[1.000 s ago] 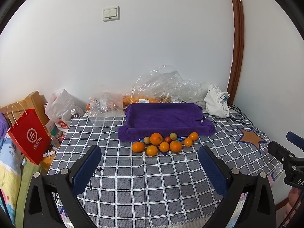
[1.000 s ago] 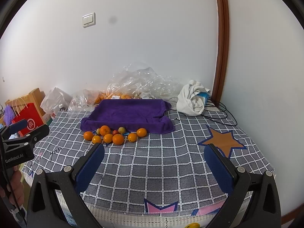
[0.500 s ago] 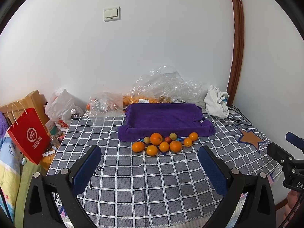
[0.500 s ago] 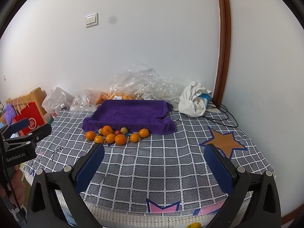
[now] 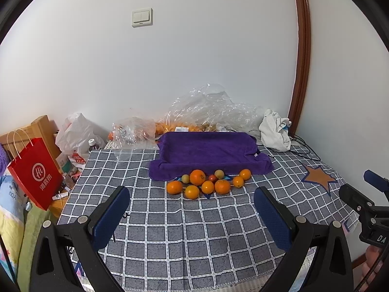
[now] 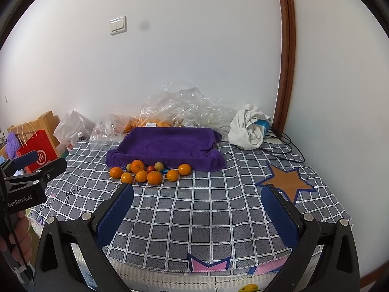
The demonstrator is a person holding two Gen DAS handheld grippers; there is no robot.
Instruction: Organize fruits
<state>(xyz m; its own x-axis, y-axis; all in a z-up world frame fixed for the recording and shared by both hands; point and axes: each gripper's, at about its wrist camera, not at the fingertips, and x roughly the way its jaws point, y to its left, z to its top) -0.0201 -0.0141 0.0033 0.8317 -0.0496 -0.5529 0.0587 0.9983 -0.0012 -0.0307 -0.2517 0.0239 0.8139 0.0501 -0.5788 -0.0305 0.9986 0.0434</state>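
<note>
Several oranges (image 5: pixel 197 177) (image 6: pixel 137 166), two small greenish fruits and a small red one lie in a cluster on the checked cloth, just in front of a purple towel-lined tray (image 5: pixel 206 149) (image 6: pixel 167 143). My left gripper (image 5: pixel 192 203) is open and empty, held well short of the fruit. My right gripper (image 6: pixel 198 200) is also open and empty, to the right of the cluster and well back from it. Each gripper shows at the edge of the other's view, held by a hand.
Clear plastic bags (image 5: pixel 209 112) with more oranges lie behind the tray against the wall. A white cloth bundle (image 6: pixel 248 129) and black cables sit at the back right. A red paper bag (image 5: pixel 36 172) and clutter stand off the left edge. The checked cloth (image 5: pixel 194 231) ends near me.
Both views have shifted slightly nearer to the fruit and tray. Both grippers stay open and nothing on the cloth has moved.
</note>
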